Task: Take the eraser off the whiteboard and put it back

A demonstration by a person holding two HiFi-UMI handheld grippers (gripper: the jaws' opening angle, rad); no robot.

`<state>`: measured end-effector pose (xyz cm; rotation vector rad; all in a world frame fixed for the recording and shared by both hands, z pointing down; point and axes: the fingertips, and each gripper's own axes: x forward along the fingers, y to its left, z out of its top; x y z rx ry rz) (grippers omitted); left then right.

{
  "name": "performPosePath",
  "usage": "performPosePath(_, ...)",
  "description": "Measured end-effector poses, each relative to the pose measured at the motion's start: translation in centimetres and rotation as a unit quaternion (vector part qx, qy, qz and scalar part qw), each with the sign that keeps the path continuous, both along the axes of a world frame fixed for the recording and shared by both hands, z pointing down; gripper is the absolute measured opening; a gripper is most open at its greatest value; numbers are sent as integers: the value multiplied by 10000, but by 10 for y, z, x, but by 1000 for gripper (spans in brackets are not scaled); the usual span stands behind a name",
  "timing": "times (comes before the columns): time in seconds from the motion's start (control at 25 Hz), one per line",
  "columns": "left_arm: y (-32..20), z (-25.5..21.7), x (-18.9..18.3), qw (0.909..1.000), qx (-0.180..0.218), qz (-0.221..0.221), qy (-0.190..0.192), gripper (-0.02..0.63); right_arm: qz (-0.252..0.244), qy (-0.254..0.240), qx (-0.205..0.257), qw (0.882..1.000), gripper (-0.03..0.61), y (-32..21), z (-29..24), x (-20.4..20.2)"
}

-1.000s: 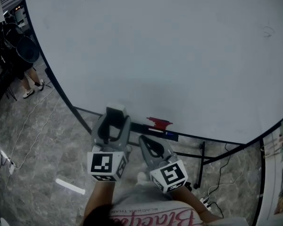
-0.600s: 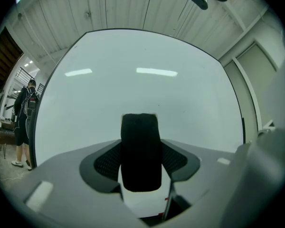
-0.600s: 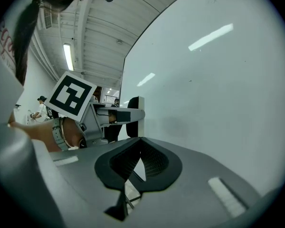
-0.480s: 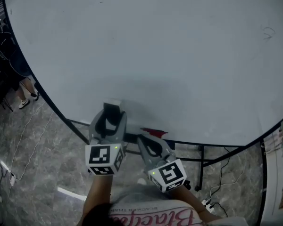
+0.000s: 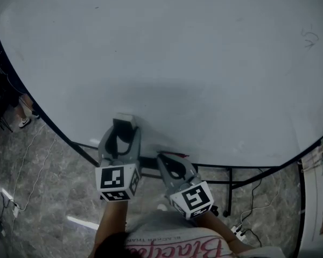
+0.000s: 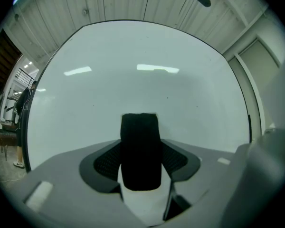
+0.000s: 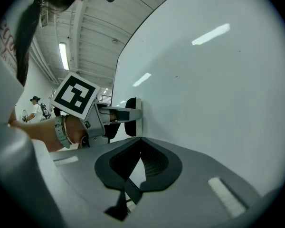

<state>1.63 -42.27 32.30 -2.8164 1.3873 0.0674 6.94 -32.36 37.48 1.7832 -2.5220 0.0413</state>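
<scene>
The eraser (image 5: 125, 118), a block with a black felt face and a white back, is gripped in my left gripper (image 5: 124, 124), which is shut on it. It is held against the lower part of the whiteboard (image 5: 177, 63). In the left gripper view the eraser (image 6: 139, 167) stands upright between the two pads, filling the gap. From the right gripper view, the eraser (image 7: 133, 122) lies flat to the board in the left gripper (image 7: 127, 114). My right gripper (image 5: 162, 158) is shut and empty, just right of the left one by the board's bottom edge; its tips (image 7: 140, 140) meet.
The board's dark tray ledge (image 5: 148, 161) runs below the grippers. Black stand legs (image 5: 229, 190) and cables cross the marble floor, with a power strip (image 5: 238, 233) at lower right. A person's legs (image 5: 25, 110) show at the far left. A white strip (image 5: 81, 222) lies on the floor.
Both grippers have moved forward to the board, bringing the eraser up against its surface. The red item on the tray is now hidden behind the grippers.
</scene>
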Motion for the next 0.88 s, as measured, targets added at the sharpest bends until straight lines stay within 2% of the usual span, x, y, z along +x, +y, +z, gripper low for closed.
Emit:
performPosePath(0.44, 0, 0, 3, 9999, 134, -56, -42, 244, 18, 36, -27, 10000, 2, 11, 1, 3)
performPosePath(0.56, 1, 0, 2, 9998, 160, -62, -24, 286, 78, 28, -32, 10000, 2, 17, -1, 4)
performPosePath(0.88, 21, 11, -7, 10000, 18, -34, -53, 293, 80, 22, -155, 9998, 2, 36, 7, -6)
